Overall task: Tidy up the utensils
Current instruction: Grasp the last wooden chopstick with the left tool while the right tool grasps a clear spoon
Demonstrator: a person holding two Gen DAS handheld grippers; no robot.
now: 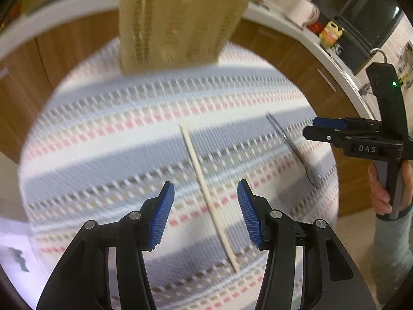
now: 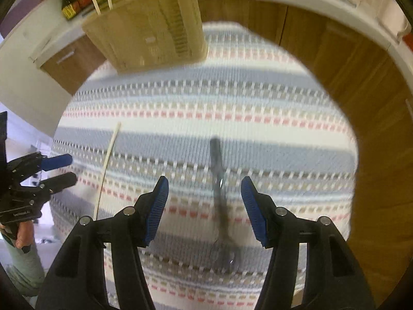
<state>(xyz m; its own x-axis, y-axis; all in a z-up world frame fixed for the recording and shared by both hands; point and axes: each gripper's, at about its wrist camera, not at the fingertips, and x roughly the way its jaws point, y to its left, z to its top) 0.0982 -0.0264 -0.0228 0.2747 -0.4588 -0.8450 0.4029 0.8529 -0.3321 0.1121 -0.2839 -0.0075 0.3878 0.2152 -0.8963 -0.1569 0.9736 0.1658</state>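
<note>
Surface: round table under a striped woven cloth (image 1: 108,139) in grey, white, pink and tan bands.
Chopstick (image 1: 206,193): pale, single, lying flat on the cloth; in the left wrist view its long axis runs from upper left to lower right, passing between the left fingertips and nearer the right-hand pad.
Fork (image 2: 219,193): dark metal, lying flat on the cloth; in the right wrist view its long axis runs nearly straight away from the camera, handle toward the far side, tines at the near end.
Spacing: chopstick and fork lie roughly side by side and apart, not touching.
Holder (image 1: 175,25): tan upright container at the far edge of the table, with pale sticks rising from its top; blurred, so detail cannot be read.
Left gripper (image 1: 206,190): released, blue pads spread, chopstick below the gap, no pad pressing on it.
Right gripper (image 2: 204,184): released, pads spread either side of the fork, neither touching it.
Person: a hand (image 1: 382,191) grasps the right gripper's handle.
</note>
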